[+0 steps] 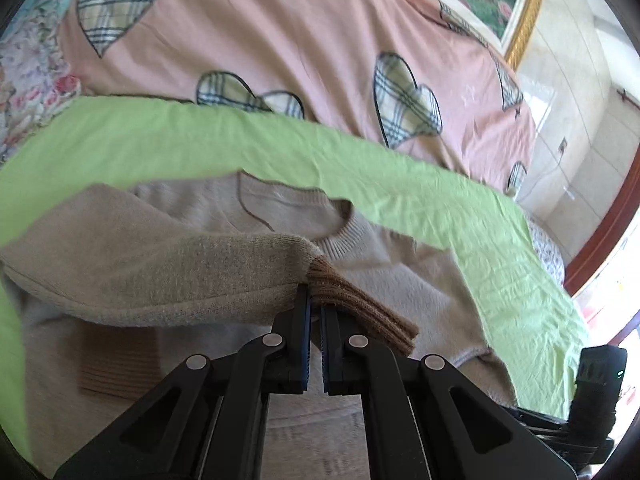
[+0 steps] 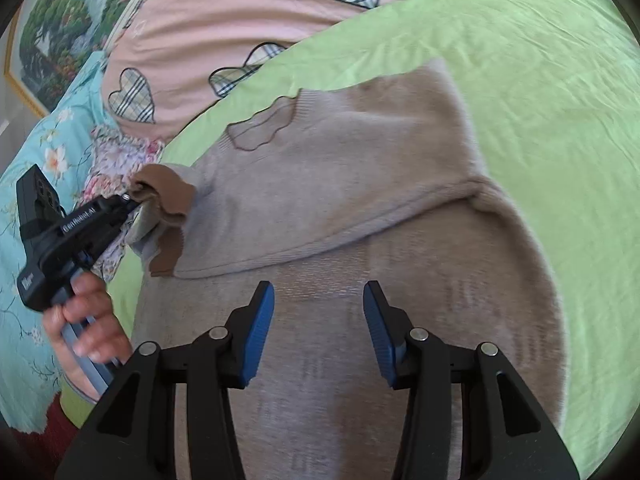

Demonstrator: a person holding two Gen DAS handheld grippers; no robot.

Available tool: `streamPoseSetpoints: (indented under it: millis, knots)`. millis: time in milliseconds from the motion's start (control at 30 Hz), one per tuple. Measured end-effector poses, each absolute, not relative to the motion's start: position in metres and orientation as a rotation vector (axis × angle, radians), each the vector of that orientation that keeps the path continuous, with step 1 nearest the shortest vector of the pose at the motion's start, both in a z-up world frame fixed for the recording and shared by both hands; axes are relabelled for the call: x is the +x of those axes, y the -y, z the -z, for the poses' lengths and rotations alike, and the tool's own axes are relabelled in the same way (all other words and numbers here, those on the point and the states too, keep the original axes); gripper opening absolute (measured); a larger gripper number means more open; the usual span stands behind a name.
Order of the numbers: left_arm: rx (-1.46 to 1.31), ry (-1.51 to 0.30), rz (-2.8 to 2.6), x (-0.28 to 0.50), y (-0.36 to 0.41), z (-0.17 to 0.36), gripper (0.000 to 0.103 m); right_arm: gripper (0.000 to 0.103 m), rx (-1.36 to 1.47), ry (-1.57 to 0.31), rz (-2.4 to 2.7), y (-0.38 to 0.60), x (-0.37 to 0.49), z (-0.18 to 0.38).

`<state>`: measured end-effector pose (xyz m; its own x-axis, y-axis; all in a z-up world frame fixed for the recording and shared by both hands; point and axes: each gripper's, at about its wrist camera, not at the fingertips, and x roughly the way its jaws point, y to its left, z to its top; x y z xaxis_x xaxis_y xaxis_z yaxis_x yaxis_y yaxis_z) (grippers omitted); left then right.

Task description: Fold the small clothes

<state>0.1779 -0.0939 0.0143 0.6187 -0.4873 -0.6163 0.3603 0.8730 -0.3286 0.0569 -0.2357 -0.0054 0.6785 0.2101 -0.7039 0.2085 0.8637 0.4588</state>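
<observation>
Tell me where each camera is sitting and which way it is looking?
Left wrist view: sits on the left gripper, looking forward and down along its black fingers, which are shut on the brown ribbed cuff of the beige knitted sweater; the other gripper's body shows at the lower right.
Right wrist view: sits on the right gripper, looking down over its open blue-padded fingers at the sweater's body; the person's left hand shows.
Both share the sweater, the cuff, the green sheet and the pink heart-print quilt.
</observation>
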Motion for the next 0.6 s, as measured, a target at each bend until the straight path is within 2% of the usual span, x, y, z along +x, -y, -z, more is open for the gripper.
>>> streamPoseSetpoints:
  millis: [200, 300, 433, 600]
  knots:
    - [-0.136, -0.83, 0.522, 0.178, 0.121, 0.017, 0.003, 0.048, 0.562, -0.83, 0.022, 0.247, 0.049, 0.006]
    - [-0.138, -0.882, 0.542, 0.177, 0.119, 0.028, 0.012, 0.048, 0.564, -0.829, 0.018, 0.247, 0.051, 0.005]
    - [-0.122, -0.888, 0.541, 0.161, 0.098, 0.026, 0.03, 0.048, 0.539, -0.831, -0.011, 0.238, 0.064, -0.001]
    - [-0.114, -0.844, 0.387, 0.141, 0.03, 0.016, 0.031, 0.055, 0.52, -0.858, -0.106, 0.214, 0.096, -0.003]
